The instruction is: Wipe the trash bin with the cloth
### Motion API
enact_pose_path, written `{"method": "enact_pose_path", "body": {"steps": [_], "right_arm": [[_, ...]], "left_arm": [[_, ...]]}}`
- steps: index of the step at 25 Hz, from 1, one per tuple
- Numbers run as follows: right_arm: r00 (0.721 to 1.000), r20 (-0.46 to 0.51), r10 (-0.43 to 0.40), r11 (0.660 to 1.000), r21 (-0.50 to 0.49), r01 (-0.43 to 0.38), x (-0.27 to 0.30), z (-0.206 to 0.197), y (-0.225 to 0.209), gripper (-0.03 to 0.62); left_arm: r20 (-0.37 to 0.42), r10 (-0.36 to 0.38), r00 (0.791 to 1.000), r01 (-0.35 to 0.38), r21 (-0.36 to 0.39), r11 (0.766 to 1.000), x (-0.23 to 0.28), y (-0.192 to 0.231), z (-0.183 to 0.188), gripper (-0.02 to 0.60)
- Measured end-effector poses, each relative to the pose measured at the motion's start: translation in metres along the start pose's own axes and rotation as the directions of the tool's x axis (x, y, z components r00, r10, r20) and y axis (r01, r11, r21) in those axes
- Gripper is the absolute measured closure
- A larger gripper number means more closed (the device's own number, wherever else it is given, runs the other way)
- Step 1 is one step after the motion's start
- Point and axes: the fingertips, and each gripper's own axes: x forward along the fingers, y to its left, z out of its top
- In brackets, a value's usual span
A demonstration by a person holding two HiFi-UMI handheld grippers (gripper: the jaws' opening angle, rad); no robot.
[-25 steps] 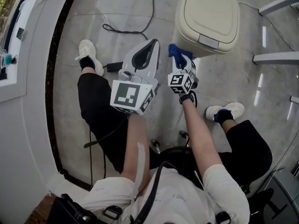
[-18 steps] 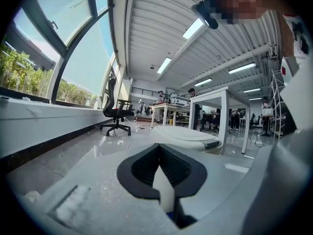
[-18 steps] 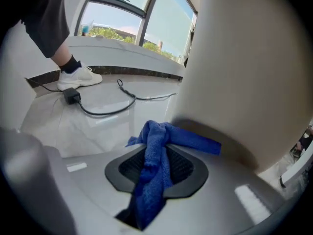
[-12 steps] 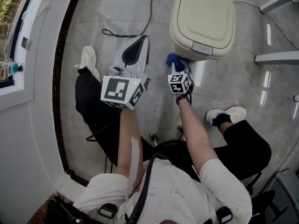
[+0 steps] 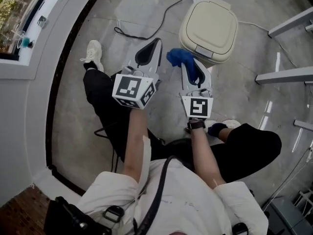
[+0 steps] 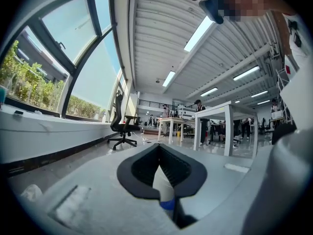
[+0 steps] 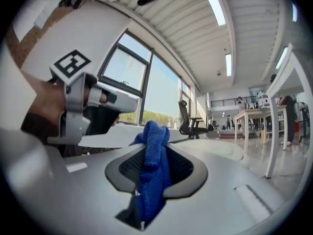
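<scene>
Rubbing the beige lidded trash bin (image 5: 209, 29) may tug the blue fuzzy cloth (image 5: 181, 61) from the right gripper (image 5: 192, 68) jaws clamping it; left gripper (image 5: 155, 45) jaws together, empty.

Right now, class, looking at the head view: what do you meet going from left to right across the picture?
White shoe → left gripper → blue cloth → trash bin → white bar.

I see a polished grey stone floor (image 5: 122, 13), with a black cable (image 5: 164, 16) trailing across it. On the left a curved window (image 6: 73, 58) shows greenery. Strip lights (image 6: 200, 33) run overhead — white tables (image 6: 227, 126) and an office chair (image 6: 123, 126) stand far off.
</scene>
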Motion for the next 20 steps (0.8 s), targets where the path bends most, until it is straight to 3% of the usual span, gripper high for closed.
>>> {"method": "enact_pose_path", "body": {"steps": [3, 5, 8, 12, 17, 20], "right_arm": [[0.994, 0.1, -0.039, 0.999, -0.029, 0.042, -0.011, 0.038, -0.029, 0.499], [0.989, 0.12, -0.081, 0.987, -0.125, 0.096, -0.015, 0.037, -0.044, 0.499], [0.991, 0.072, -0.109, 0.949, -0.29, 0.125, -0.013, 0.002, -0.046, 0.497], [0.998, -0.035, -0.048, 0.914, -0.404, 0.03, -0.001, -0.07, -0.025, 0.497], [0.963, -0.269, -0.028, 0.965, -0.26, -0.045, 0.009, -0.186, -0.02, 0.497], [0.912, -0.41, 0.012, 0.968, -0.222, -0.113, 0.021, -0.264, -0.011, 0.497]], "left_arm": [[0.047, 0.051, 0.998, -0.05, -0.011, 0.999, -0.012, -0.016, 0.012, 0.581], [0.055, 0.063, 0.996, -0.062, -0.014, 0.998, -0.018, -0.032, 0.013, 0.581], [0.057, 0.071, 0.996, -0.07, -0.019, 0.997, -0.021, -0.051, 0.011, 0.581], [0.04, 0.091, 0.995, -0.091, -0.006, 0.996, -0.012, -0.059, 0.001, 0.581], [-0.03, 0.125, 0.992, -0.125, -0.015, 0.992, -0.005, -0.048, -0.031, 0.581], [-0.044, 0.142, 0.989, -0.143, -0.023, 0.989, -0.001, -0.034, -0.042, 0.581]]}}
